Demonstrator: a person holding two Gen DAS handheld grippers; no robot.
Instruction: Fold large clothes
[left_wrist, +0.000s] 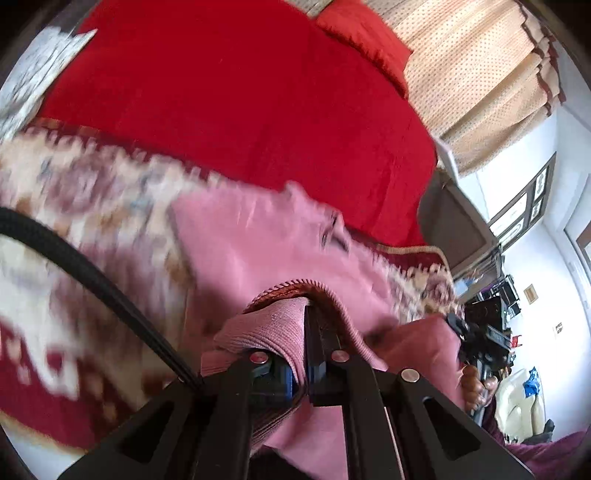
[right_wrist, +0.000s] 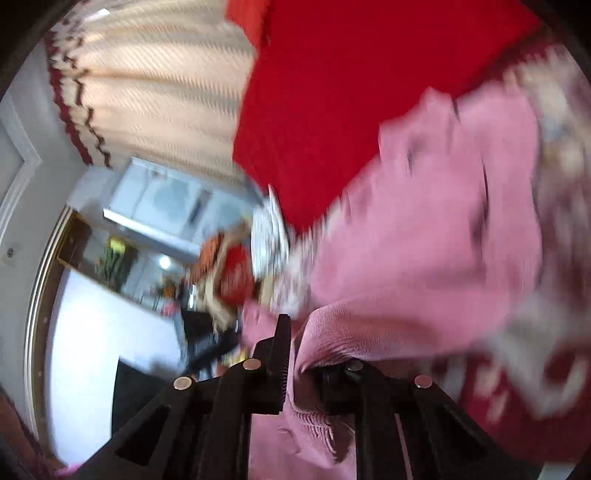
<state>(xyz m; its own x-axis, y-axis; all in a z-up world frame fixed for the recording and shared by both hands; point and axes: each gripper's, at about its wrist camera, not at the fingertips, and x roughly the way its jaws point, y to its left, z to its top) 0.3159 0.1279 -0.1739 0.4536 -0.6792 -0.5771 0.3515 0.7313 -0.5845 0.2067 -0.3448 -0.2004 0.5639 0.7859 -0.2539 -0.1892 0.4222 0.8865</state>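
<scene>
A pink knitted garment (left_wrist: 251, 251) lies spread over a patterned red-and-cream blanket (left_wrist: 85, 206) on a bed. My left gripper (left_wrist: 306, 332) is shut on the garment's ribbed edge, lifted off the bed. My right gripper (right_wrist: 295, 339) is shut on another ribbed edge of the same pink garment (right_wrist: 424, 240), which stretches away to the right. The right gripper also shows in the left wrist view (left_wrist: 476, 343) at the right, held by a hand. Both views are blurred.
A plain red bedspread (left_wrist: 240, 103) covers the far part of the bed, with a red pillow (left_wrist: 365, 33). Cream curtains (left_wrist: 480, 74) hang behind. A framed mirror (right_wrist: 110, 258) and furniture stand beside the bed.
</scene>
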